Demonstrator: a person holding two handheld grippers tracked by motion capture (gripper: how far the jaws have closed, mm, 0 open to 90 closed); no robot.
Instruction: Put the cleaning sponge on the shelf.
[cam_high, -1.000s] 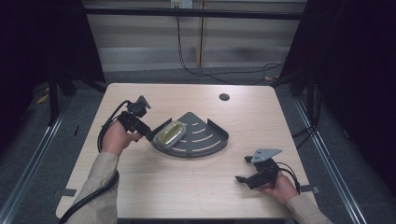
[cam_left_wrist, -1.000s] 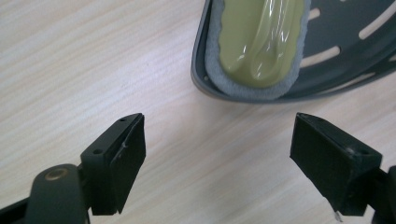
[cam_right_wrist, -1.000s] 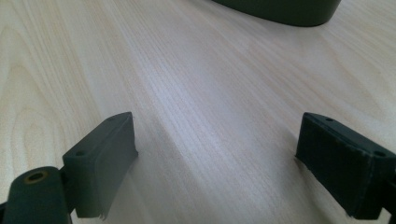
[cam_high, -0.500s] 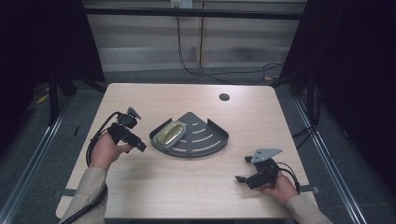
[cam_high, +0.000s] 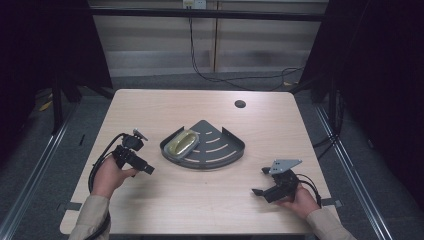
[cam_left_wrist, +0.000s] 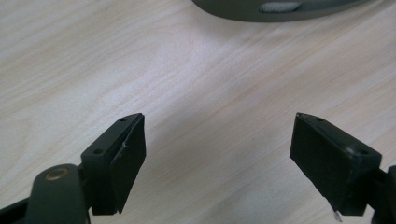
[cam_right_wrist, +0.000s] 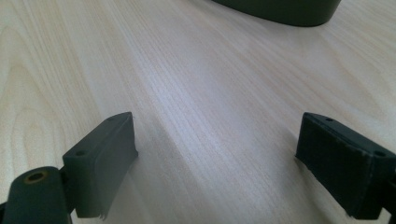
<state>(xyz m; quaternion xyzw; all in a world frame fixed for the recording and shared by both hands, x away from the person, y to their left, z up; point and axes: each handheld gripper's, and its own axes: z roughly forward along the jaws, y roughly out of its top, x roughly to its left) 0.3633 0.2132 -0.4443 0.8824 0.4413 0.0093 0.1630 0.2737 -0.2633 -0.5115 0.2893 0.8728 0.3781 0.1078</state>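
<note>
Your left gripper (cam_high: 148, 170) has pulled back from the rack (cam_high: 220, 152) to the counter (cam_high: 150, 107) just left of it, jaws wide apart and empty, so I judge the placing done. The soap dish (cam_high: 182, 143), glossy yellow-green and oval, lies in the rack's left corner. Your right gripper (cam_high: 258, 191) rests well right of the rack, jaws equally wide and empty.

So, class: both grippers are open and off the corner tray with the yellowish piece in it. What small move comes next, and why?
Probably rest the left gripper on the table. Its fingers are open and empty, the yellowish piece already lies in the corner tray, and the right gripper sits low on the table too.
</note>
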